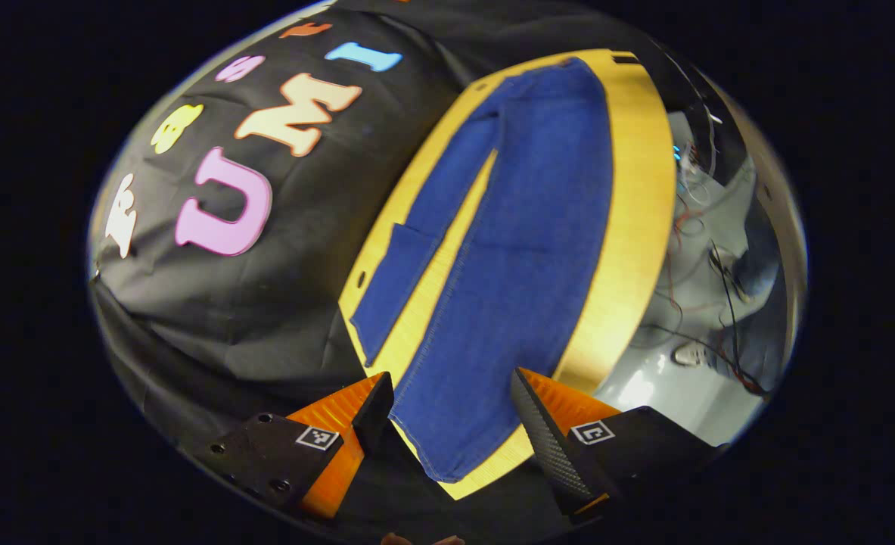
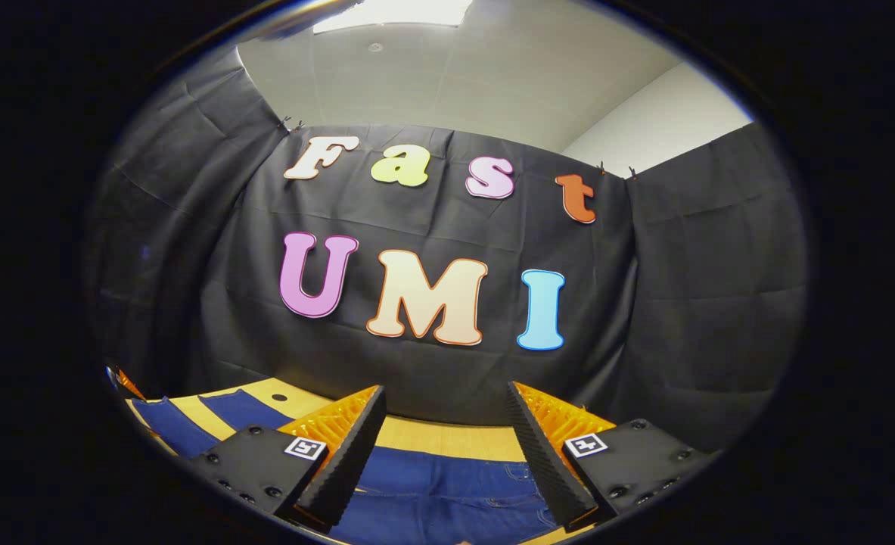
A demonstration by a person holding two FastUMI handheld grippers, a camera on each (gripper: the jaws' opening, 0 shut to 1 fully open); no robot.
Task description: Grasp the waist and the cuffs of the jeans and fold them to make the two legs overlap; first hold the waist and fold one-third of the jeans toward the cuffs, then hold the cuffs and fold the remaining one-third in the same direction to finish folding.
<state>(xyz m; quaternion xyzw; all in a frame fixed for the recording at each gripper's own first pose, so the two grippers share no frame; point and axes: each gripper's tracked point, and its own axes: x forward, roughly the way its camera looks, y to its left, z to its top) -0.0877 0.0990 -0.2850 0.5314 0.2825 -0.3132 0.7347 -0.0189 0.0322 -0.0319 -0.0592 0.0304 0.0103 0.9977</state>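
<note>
In the left gripper view, the left claw (image 1: 451, 424) hangs spread wide, its two orange-backed fingers (image 1: 542, 435) parted above the near cuff (image 1: 447, 446) without touching it. One pair of blue jeans (image 1: 523, 250) lies flat and unfolded on the yellow wooden table (image 1: 632, 227), two legs running away from the camera; the second leg (image 1: 417, 250) angles off, a wedge of bare table between them. The waist, at the far end, is too small to make out. Beyond the table edge, tangled cables (image 1: 689, 227) and a shoe (image 1: 689, 353) lie on a pale floor, blurred.

In the right gripper view, the right claw (image 2: 443, 446) is likewise spread, empty, just over the jeans' waist (image 2: 447, 492), which the bottom edge cuts off; a pocket seam shows faintly. Two leg strips stretch left, their ends cut off. Farther up, a ceiling light (image 2: 394, 15) glares.
</note>
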